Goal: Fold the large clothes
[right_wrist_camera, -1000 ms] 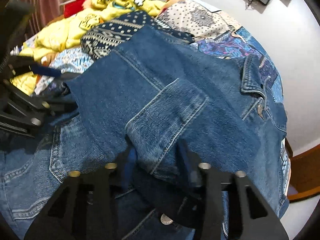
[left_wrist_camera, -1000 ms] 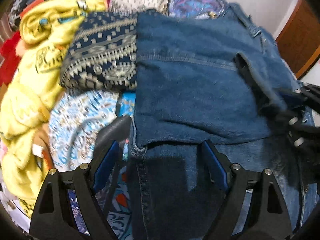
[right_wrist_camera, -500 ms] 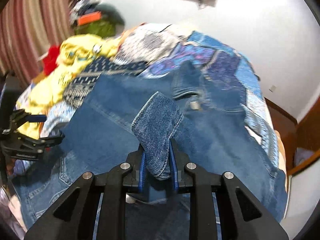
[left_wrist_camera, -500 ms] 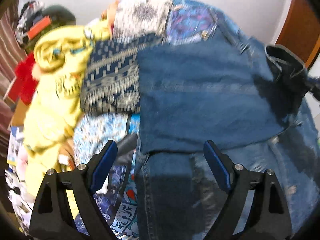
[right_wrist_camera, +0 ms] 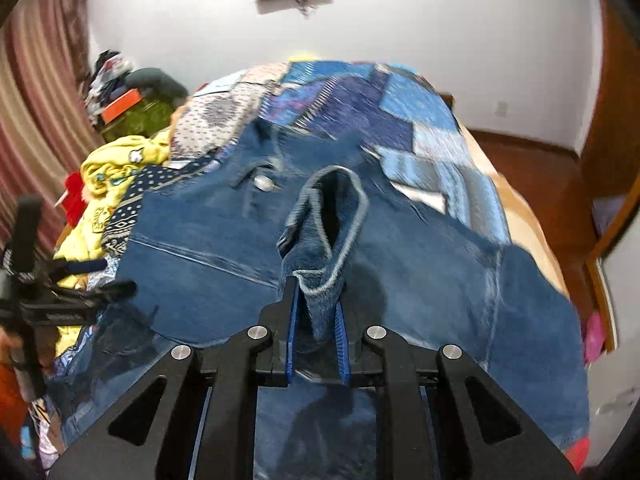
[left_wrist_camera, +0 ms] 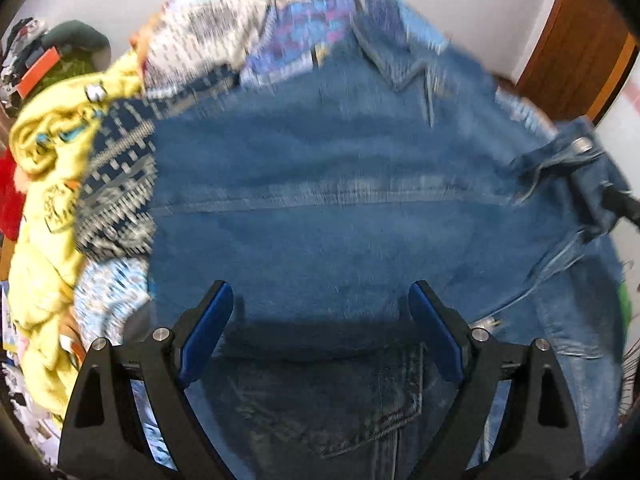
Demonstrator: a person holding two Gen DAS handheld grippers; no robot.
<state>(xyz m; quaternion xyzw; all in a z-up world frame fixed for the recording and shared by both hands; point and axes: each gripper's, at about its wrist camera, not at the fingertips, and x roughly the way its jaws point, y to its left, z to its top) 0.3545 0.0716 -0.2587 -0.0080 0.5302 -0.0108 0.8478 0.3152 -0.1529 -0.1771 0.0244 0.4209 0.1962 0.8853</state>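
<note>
Your right gripper [right_wrist_camera: 316, 320] is clamped on a bunched fold of the blue denim jacket's sleeve cuff [right_wrist_camera: 324, 236], its jaws having just been closing with the cloth between the blue pads. Your left gripper [left_wrist_camera: 320, 328] hangs spread wide above the blue denim jacket [left_wrist_camera: 340, 208], gripping nothing. The jacket lies flat across the blue patchwork bedspread [right_wrist_camera: 384, 120], over a pair of darker jeans [left_wrist_camera: 340, 400] at the near edge (a heap of yellow and patterned clothes [left_wrist_camera: 44, 200] sits just left)
</note>
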